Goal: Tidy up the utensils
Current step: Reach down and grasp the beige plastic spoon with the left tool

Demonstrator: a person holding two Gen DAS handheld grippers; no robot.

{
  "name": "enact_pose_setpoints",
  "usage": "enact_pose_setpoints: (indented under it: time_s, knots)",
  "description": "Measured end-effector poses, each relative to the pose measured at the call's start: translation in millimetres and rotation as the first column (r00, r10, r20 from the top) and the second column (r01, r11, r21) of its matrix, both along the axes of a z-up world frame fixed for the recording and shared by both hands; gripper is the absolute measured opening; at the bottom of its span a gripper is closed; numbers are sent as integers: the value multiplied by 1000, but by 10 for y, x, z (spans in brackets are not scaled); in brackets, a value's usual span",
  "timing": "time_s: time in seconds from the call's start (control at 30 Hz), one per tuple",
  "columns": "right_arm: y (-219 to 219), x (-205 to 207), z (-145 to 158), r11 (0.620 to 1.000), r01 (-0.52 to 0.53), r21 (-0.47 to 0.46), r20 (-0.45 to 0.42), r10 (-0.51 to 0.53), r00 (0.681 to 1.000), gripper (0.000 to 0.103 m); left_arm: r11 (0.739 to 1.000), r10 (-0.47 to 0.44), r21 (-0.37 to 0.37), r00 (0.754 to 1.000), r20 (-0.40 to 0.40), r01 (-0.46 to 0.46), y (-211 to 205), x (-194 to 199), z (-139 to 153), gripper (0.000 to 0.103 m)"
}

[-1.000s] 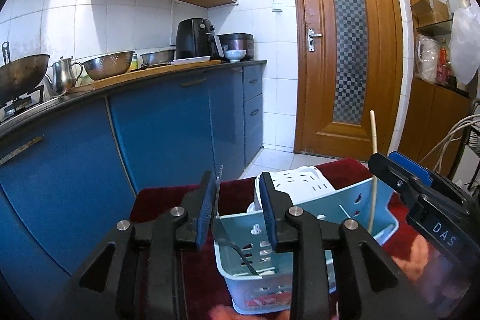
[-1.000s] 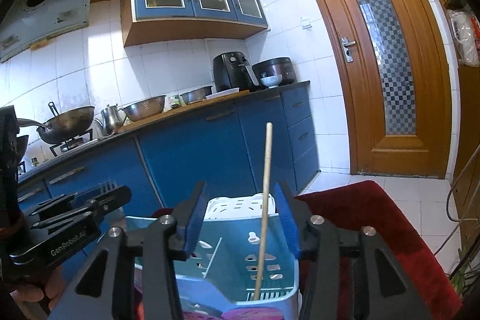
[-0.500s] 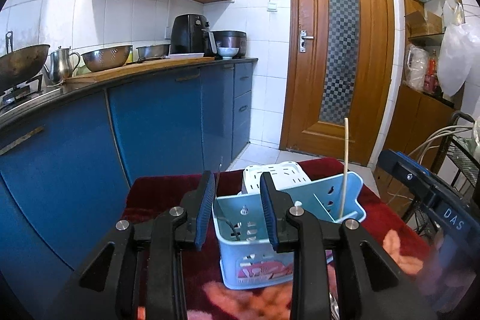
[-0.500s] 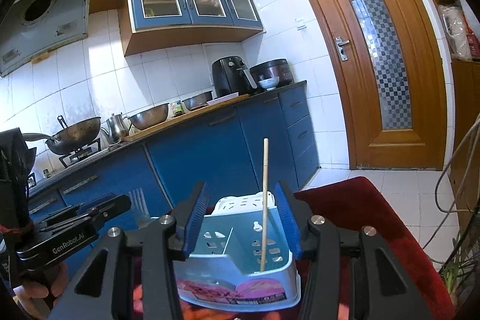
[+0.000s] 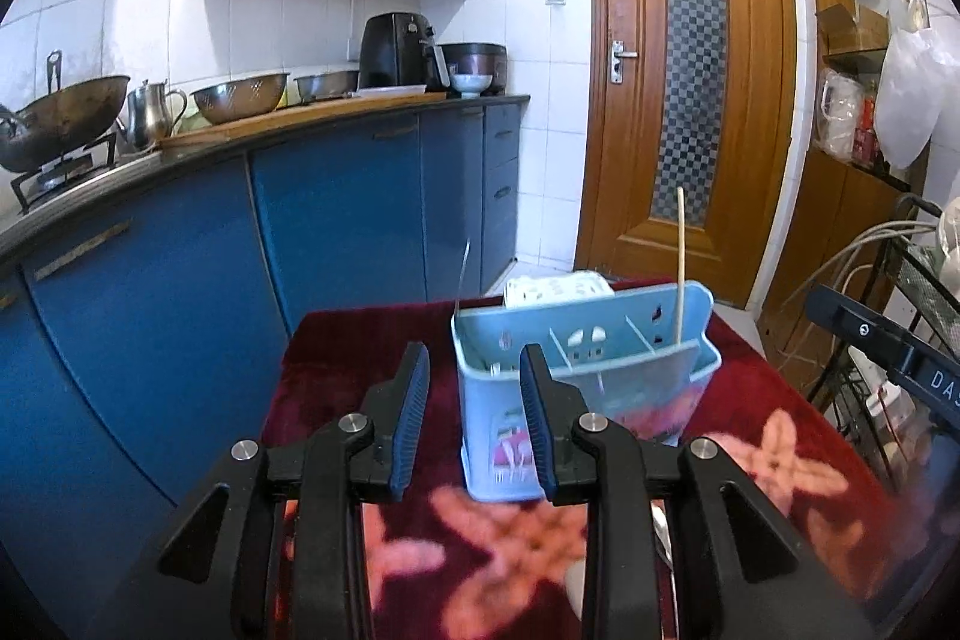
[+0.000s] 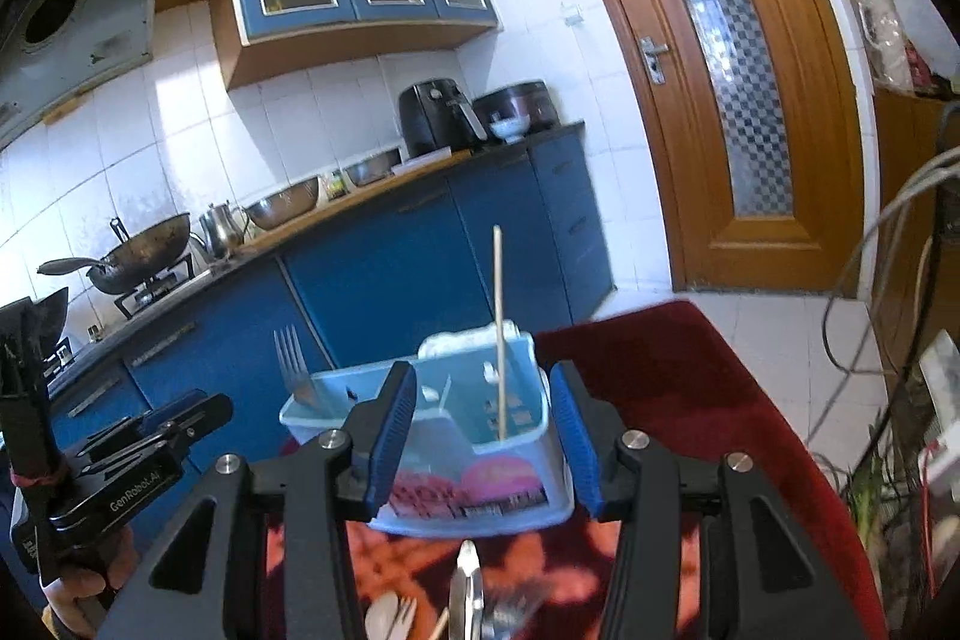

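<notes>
**Between picks: both grippers empty, more utensils waiting**

Nearest the right wrist camera: loose utensils (image 6: 474, 601) lie on the red flowered cloth (image 5: 384, 559), partly blurred. A metal handle, a pale spoon and a small pale fork can be made out; the rest I cannot tell.

Left gripper (image 5: 474, 421): jaws apart, nothing between the pads. Right gripper (image 6: 483, 439): jaws apart and wider, also empty. Both sit short of the blue plastic caddy (image 5: 600, 358), which only shows through the gaps.

Caddy stands upright on the cloth. A metal fork (image 6: 294, 364) stands tines-up in its left compartment, one chopstick (image 6: 498, 334) upright in the right. A white basket (image 5: 558, 289) is just behind it.

Beyond: blue cabinets (image 5: 336, 220), wooden door (image 5: 690, 82).

Judgement: sorting is partly done. Next move likely calls for dropping to the loose pile, closing on one piece by its handle, then lowering it into the matching compartment.
</notes>
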State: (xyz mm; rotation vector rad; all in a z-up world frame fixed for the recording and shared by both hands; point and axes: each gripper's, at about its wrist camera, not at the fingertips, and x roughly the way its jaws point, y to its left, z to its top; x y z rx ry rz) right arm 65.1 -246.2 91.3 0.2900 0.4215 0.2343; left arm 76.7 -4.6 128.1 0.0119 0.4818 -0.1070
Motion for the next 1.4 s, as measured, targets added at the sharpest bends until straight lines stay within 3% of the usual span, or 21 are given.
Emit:
enact_pose_setpoints:
  time_s: [0.63, 0.87, 1.1, 1.4]
  knots:
    - [-17, -541, -543, 997, -51, -63, -214, 37, 976, 50, 999, -33, -24, 979, -200, 28, -85, -528, -592, 32]
    - [-37, -656, -751, 996, -60, -62, -259, 42, 965, 50, 997, -73, -47, 954, -290, 62, -196, -549, -871, 32]
    - [-95, -694, -946, 997, -59, -40, -305, 44, 951, 50, 988, -128, -129, 909, -396, 83, -283, -492, -1149, 32]
    - [-160, -726, -1109, 999, -48, -18, -346, 39, 937, 50, 990, -141, -93, 873, -467, 111, -472, -462, -1339, 32]
